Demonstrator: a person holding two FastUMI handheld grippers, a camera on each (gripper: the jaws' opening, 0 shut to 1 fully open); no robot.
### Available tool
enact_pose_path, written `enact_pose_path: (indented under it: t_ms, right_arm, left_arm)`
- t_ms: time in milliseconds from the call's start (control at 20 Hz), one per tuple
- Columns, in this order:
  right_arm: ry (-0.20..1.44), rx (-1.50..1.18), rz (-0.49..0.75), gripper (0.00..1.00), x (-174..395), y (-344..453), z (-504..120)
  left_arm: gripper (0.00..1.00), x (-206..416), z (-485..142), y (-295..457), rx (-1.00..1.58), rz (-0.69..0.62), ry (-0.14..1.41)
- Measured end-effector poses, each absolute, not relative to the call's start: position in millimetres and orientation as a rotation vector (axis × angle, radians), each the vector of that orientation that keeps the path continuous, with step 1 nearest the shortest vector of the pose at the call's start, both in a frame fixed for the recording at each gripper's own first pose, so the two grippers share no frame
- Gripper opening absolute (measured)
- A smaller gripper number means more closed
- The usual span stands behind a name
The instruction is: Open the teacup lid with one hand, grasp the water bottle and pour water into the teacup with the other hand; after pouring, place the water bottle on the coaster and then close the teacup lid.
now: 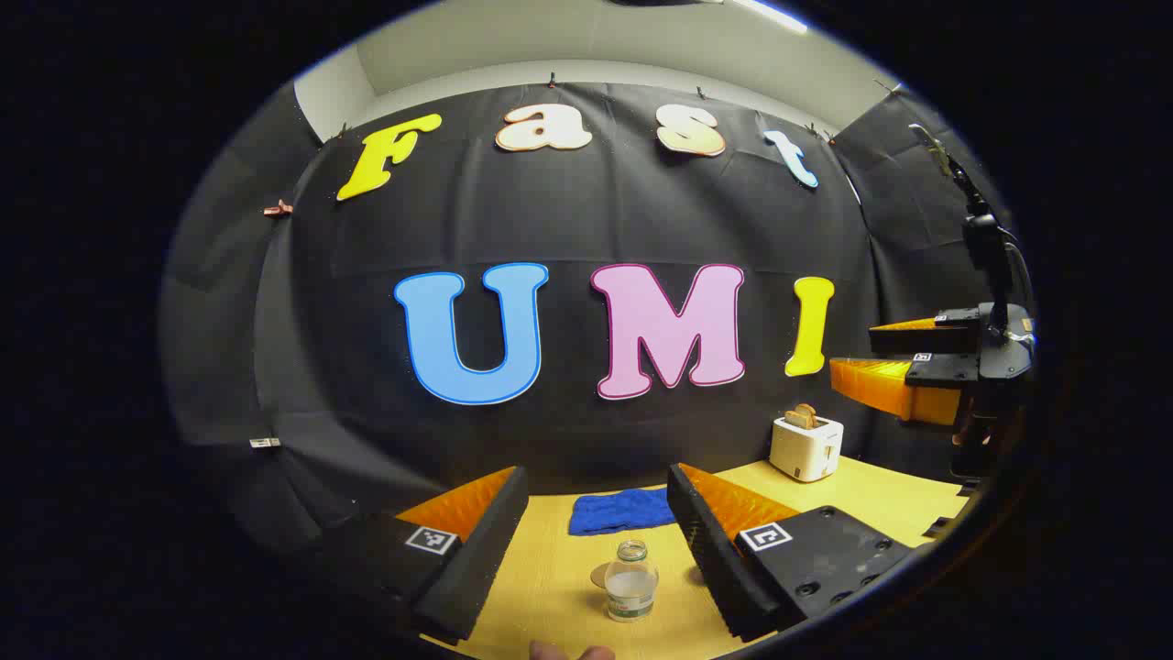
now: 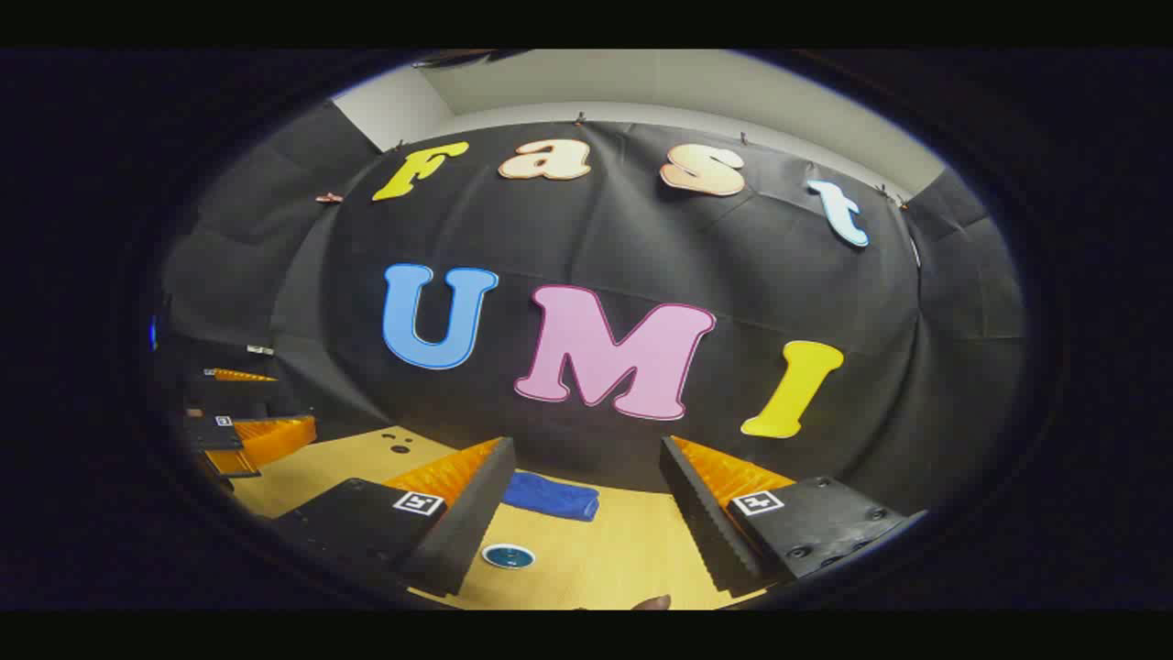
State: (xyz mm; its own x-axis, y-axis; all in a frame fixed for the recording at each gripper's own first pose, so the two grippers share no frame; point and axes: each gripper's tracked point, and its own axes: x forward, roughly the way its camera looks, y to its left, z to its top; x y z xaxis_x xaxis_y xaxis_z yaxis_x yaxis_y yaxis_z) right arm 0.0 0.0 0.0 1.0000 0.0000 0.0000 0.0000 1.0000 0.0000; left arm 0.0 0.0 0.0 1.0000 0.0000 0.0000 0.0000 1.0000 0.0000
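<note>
In the left gripper view the left claw [image 1: 596, 541] stands wide, its two fingers spread at the bottom of the frame and holding nothing, raised above the pale yellow wooden surface [image 1: 550, 587]. Between the fingers, low in the frame, stands a small clear water bottle [image 1: 630, 582], upright, uncapped, part full, with a label around its lower body. Just behind it to the left a thin round tan disc [image 1: 601, 576] lies flat on the surface, partly hidden by the bottle; I cannot tell whether the two touch. Farther back, in the lower middle, a folded blue cloth [image 1: 621, 510] lies at the foot of the black wall. At the lower right a white toaster with bread slices sticking out of its slots [image 1: 805, 445] sits on the surface near the wall. At the right edge of the same view the right claw [image 1: 861, 362] hangs well above the surface, its fingers apart and holding nothing. In the right gripper view that claw [image 2: 586, 513] shows at the bottom of the frame, wide, with nothing between the fingers. Beneath it, lower centre, a small round dark blue coaster with a pale rim [image 2: 508, 555] lies flat on the surface, just beside the left-hand finger in the picture, and the blue cloth [image 2: 550, 496] lies beyond it. At the left edge of this view the left claw [image 2: 240, 417] is visible, fingers apart.
</note>
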Motion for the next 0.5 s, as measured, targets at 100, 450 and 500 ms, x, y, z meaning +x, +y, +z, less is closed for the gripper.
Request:
enact_pose_path:
  t_ms: [100, 450, 500]
  right_arm:
    - [-0.001, 0.000, 0.002, 0.96, 0.3, 3.1, 0.5]
    - [0.000, 0.005, 0.010, 0.98, 3.1, 9.6, -0.1]
    - [0.000, 0.007, 0.011, 0.98, 3.7, 10.8, 0.0]
  left_arm:
    - [0.96, 0.2, 0.2, 2.7, -0.001, 0.002, 0.001]
    - [0.96, 2.8, -0.7, 5.4, -0.005, -0.002, 0.003]
    - [0.96, 3.1, -1.0, 4.5, -0.001, -0.005, 0.001]
